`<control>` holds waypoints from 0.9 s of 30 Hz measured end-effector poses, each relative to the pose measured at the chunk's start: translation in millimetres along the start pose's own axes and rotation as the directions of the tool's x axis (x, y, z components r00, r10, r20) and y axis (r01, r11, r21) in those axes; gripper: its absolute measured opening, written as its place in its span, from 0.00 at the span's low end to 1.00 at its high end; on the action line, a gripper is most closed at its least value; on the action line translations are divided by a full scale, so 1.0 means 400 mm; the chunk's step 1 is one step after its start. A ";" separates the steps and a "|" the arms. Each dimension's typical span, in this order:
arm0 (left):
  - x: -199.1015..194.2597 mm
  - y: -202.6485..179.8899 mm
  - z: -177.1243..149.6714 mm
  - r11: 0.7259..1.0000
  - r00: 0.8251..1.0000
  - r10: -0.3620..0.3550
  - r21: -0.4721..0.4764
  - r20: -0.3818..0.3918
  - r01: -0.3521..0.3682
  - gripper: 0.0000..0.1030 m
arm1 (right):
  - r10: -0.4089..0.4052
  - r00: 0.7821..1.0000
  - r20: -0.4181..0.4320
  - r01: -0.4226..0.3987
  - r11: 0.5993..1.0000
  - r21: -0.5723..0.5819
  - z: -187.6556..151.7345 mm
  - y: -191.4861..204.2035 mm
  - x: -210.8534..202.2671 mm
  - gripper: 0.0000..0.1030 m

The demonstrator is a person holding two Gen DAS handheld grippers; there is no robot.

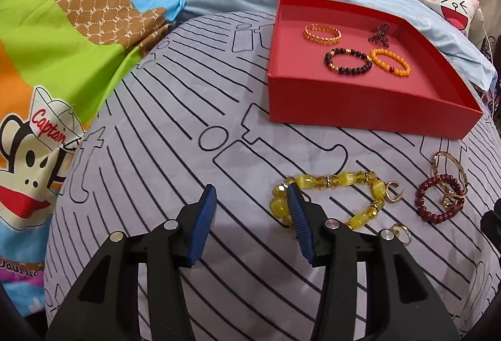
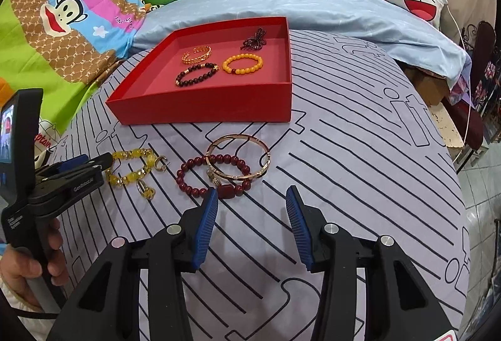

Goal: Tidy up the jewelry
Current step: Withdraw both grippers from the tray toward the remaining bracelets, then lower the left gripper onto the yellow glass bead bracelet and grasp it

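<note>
Left hand-held gripper (image 1: pixel 253 195) gapes wide beside yellow bracelet (image 1: pixel 332 181); right hand-held gripper (image 2: pixel 253 195) gapes wide, empty

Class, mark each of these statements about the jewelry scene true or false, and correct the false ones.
1. The red tray holds four pieces of jewelry. True.
2. The yellow bead bracelet lies inside the tray. False: it lies on the striped sheet in front of it.
3. Both grippers are open. True: left gripper, right gripper.
4. The gold bangle lies apart from the dark red bead bracelet. False: it overlaps it.
</note>
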State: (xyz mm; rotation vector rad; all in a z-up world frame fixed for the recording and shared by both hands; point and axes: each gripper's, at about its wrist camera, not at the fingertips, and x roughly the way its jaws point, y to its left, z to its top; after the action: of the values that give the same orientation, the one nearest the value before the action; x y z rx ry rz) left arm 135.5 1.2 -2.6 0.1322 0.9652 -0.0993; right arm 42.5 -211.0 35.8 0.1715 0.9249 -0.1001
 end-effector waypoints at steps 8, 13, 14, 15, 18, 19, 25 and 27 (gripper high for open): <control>0.017 -0.007 0.006 0.999 0.999 -0.033 -0.018 0.027 0.033 0.36 | 0.004 1.000 -0.008 -0.004 1.000 0.008 -0.003 0.002 0.010 0.43; 0.007 -0.026 0.001 0.997 0.996 -0.079 0.012 0.029 0.078 0.10 | 0.008 1.000 -0.013 -0.008 1.000 0.012 -0.006 -0.001 0.015 0.43; 0.004 -0.028 -0.002 0.996 0.996 -0.083 0.014 0.029 0.083 0.10 | 0.009 1.000 -0.014 -0.009 1.000 0.012 -0.007 -0.002 0.015 0.43; 0.001 -0.029 -0.006 0.996 0.996 -0.087 0.014 0.028 0.086 0.10 | 0.010 1.000 -0.014 -0.010 1.000 0.013 -0.007 -0.004 0.015 0.43; -0.009 -0.027 -0.020 0.995 0.995 -0.099 0.006 0.026 0.099 0.09 | 0.014 1.000 -0.014 -0.013 1.000 0.012 -0.013 -0.005 0.013 0.43; -0.014 -0.025 -0.026 0.994 0.994 -0.105 0.002 0.025 0.105 0.09 | 0.013 1.000 -0.014 -0.013 1.000 0.011 -0.016 -0.006 0.011 0.43; -0.046 -0.015 -0.071 0.994 0.994 -0.109 0.001 0.022 0.109 0.09 | 0.014 1.000 -0.007 -0.014 1.000 0.024 -0.025 -0.018 0.001 0.43; -0.052 -0.013 -0.083 0.994 0.994 -0.108 0.001 0.024 0.108 0.09 | 0.016 1.000 -0.005 -0.016 1.000 0.026 -0.022 -0.019 -0.001 0.43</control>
State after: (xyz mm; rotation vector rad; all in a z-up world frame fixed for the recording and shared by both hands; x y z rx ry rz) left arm 95.9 2.0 -4.4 0.0779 0.9479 -0.1996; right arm 34.0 -216.6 30.1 0.2031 0.9273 -0.0974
